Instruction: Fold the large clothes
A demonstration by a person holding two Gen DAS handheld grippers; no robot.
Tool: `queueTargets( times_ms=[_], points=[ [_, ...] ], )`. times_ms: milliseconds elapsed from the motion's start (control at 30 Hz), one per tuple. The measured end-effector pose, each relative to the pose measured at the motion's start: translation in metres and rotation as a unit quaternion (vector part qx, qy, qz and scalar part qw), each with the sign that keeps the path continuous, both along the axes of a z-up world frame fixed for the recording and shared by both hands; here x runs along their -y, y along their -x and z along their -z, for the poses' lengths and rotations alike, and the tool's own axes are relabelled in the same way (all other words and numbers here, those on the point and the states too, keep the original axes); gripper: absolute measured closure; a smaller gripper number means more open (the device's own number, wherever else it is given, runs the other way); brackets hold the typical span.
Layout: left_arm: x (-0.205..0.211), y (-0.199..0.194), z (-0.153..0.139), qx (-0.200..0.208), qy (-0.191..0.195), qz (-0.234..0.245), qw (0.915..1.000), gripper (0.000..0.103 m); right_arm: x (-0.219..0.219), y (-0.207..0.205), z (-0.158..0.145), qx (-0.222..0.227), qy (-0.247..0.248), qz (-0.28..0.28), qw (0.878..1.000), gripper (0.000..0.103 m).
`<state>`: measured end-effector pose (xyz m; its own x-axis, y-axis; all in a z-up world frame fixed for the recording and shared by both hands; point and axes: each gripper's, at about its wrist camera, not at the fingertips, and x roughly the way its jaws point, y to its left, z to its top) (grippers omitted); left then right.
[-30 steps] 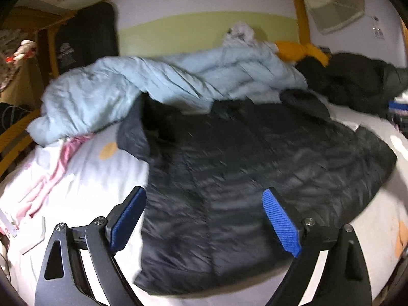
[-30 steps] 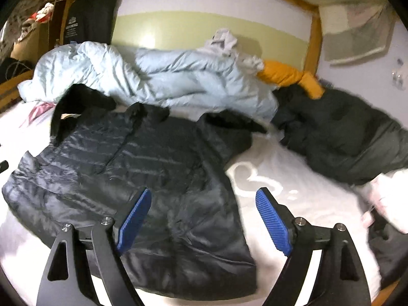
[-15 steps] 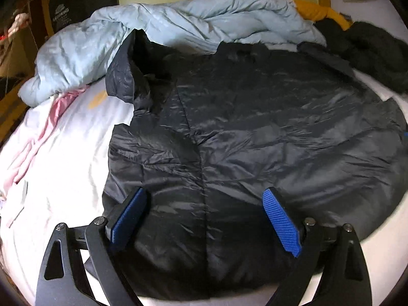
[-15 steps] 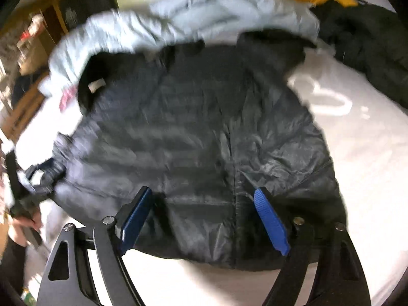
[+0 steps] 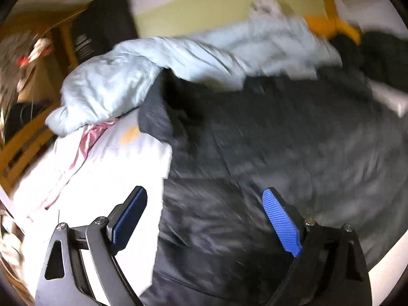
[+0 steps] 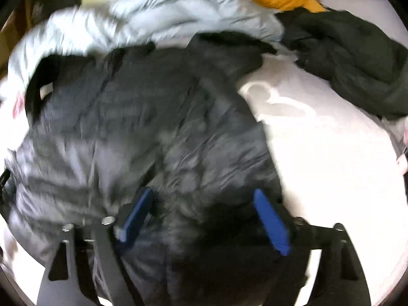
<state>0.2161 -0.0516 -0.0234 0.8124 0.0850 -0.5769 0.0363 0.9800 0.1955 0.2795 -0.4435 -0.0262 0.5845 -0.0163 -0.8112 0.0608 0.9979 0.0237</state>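
A large dark quilted puffer jacket (image 5: 267,153) lies spread on the white bed; it also fills the left and middle of the right wrist view (image 6: 153,132). My left gripper (image 5: 204,219) is open, low over the jacket's lower left edge, its left finger over the white sheet. My right gripper (image 6: 204,219) is open, its blue pads straddling the jacket's lower hem close to the fabric. Both views are motion-blurred.
A pale blue duvet (image 5: 158,63) is heaped behind the jacket, also in the right wrist view (image 6: 153,12). Another dark coat (image 6: 352,58) and an orange cloth (image 6: 285,0) lie at the back right. Pink cloth (image 5: 84,142) lies left. A wooden bed frame (image 5: 23,150) edges the left.
Both grippers dropped closer to the jacket's lower hem. The left one shifted left, so its left finger is over the sheet. Both stayed open.
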Motion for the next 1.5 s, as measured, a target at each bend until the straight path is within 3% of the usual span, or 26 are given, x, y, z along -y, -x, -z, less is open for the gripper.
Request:
queueTargets(
  times_ms=[33, 100, 200, 300, 367, 433, 500, 600, 733, 800, 867, 933, 1000, 1167, 1267, 1400, 1500],
  points=[
    [-0.008, -0.001, -0.004, -0.01, 0.029, 0.016, 0.9994, 0.048, 0.005, 0.0, -0.004, 0.004, -0.018, -0.007, 1.0, 0.036],
    [-0.02, -0.004, -0.004, -0.048, 0.074, 0.043, 0.9952, 0.075, 0.009, 0.003, -0.013, 0.018, -0.047, -0.03, 0.998, 0.049],
    [-0.021, -0.014, 0.014, -0.103, 0.07, 0.033, 0.9917, 0.08, 0.001, 0.004, -0.012, 0.022, -0.033, -0.069, 0.997, 0.057],
    [-0.022, -0.032, 0.043, -0.153, 0.056, -0.005, 0.9866, 0.082, -0.007, -0.006, 0.017, -0.028, 0.021, -0.065, 0.997, 0.069],
    [-0.026, -0.037, 0.051, -0.138, 0.053, -0.018, 0.9888, 0.082, 0.002, -0.011, 0.025, -0.045, 0.033, -0.049, 0.997, 0.07],
    [-0.026, -0.045, 0.06, -0.119, 0.017, -0.034, 0.9922, 0.082, 0.009, -0.013, 0.025, -0.036, 0.052, -0.027, 0.998, 0.076],
    [-0.033, -0.046, 0.064, -0.115, 0.024, -0.049, 0.9919, 0.082, 0.018, -0.016, 0.029, -0.035, 0.077, 0.002, 0.996, 0.078],
    [-0.036, -0.046, 0.062, -0.112, 0.021, -0.056, 0.9919, 0.082, 0.034, -0.02, 0.03, -0.044, 0.041, 0.019, 0.998, 0.078],
    [-0.042, -0.043, 0.057, -0.104, 0.003, -0.09, 0.9905, 0.082, 0.033, -0.022, 0.029, -0.048, 0.058, 0.014, 0.997, 0.081],
    [-0.046, -0.037, 0.043, -0.094, 0.029, -0.093, 0.9908, 0.083, 0.036, -0.02, 0.023, -0.048, 0.054, 0.026, 0.997, 0.081],
    [-0.038, -0.019, 0.015, -0.053, 0.069, -0.046, 0.9951, 0.083, 0.036, -0.009, 0.009, -0.03, 0.023, 0.023, 0.999, 0.081],
    [-0.018, 0.005, -0.011, -0.012, 0.068, 0.0, 0.9976, 0.083, 0.033, 0.005, -0.007, -0.005, -0.021, -0.002, 1.0, 0.081],
    [0.003, 0.026, -0.023, 0.0, 0.076, 0.05, 0.9959, 0.082, 0.02, 0.022, -0.024, 0.024, -0.057, -0.035, 0.998, 0.081],
    [0.056, 0.049, 0.001, -0.063, 0.11, 0.143, 0.9815, 0.082, -0.026, 0.05, -0.029, 0.022, -0.099, -0.107, 0.989, 0.079],
    [0.089, 0.052, 0.024, -0.097, 0.106, 0.189, 0.9714, 0.082, -0.055, 0.055, -0.015, 0.006, -0.085, -0.149, 0.985, 0.079],
    [0.112, 0.053, 0.031, -0.088, 0.09, 0.215, 0.9684, 0.082, -0.089, 0.064, -0.003, 0.006, -0.077, -0.203, 0.976, 0.079],
    [0.109, 0.051, 0.027, -0.082, 0.124, 0.223, 0.9634, 0.082, -0.103, 0.07, -0.002, 0.022, -0.105, -0.225, 0.968, 0.079]
  ],
)
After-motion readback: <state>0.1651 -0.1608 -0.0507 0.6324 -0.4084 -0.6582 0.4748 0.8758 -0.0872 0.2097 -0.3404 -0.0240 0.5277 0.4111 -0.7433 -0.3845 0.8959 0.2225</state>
